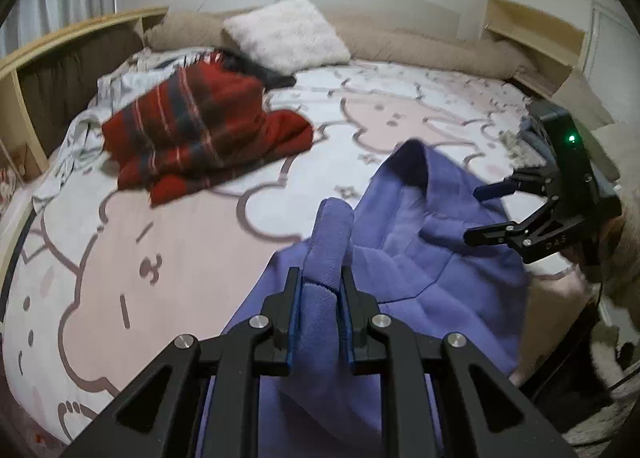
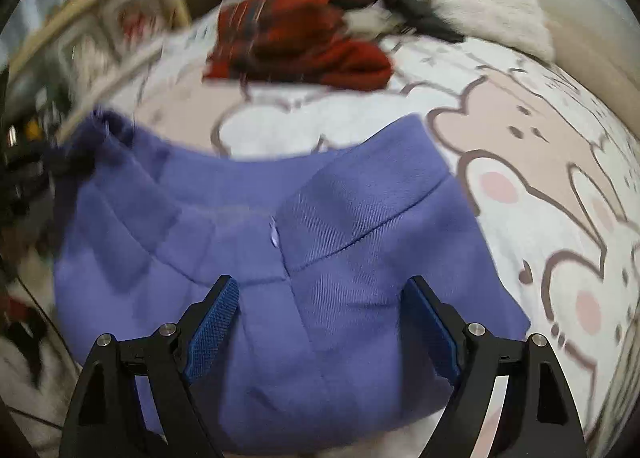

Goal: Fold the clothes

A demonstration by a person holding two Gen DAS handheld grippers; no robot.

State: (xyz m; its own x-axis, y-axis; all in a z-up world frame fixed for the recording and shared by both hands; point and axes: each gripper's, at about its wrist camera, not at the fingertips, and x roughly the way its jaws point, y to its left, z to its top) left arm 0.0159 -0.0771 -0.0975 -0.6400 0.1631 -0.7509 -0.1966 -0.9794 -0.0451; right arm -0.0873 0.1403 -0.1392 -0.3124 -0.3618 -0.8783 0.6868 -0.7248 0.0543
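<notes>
The purple shirt (image 1: 432, 242) lies spread near the front edge of the bed (image 1: 168, 242), collar toward the bed's middle, and one bunched fold of it rises between the pads of the left tongs (image 1: 320, 290), which are clenched on that cloth. The right tongs (image 2: 324, 322) stand released, jaws wide, above the shirt's button placket with nothing between them.

The main risk, as I judge it, is the left grip: it holds a thick roll of fabric rather than a clean edge, so pulling could drag the whole shirt askew or toward the front edge, where part of it already seems to hang over. If the right tongs close on the middle of the chest, they may pinch both layers and crease the fold. The red plaid garment (image 1: 200, 137) near the far left corner stays well apart.
</notes>
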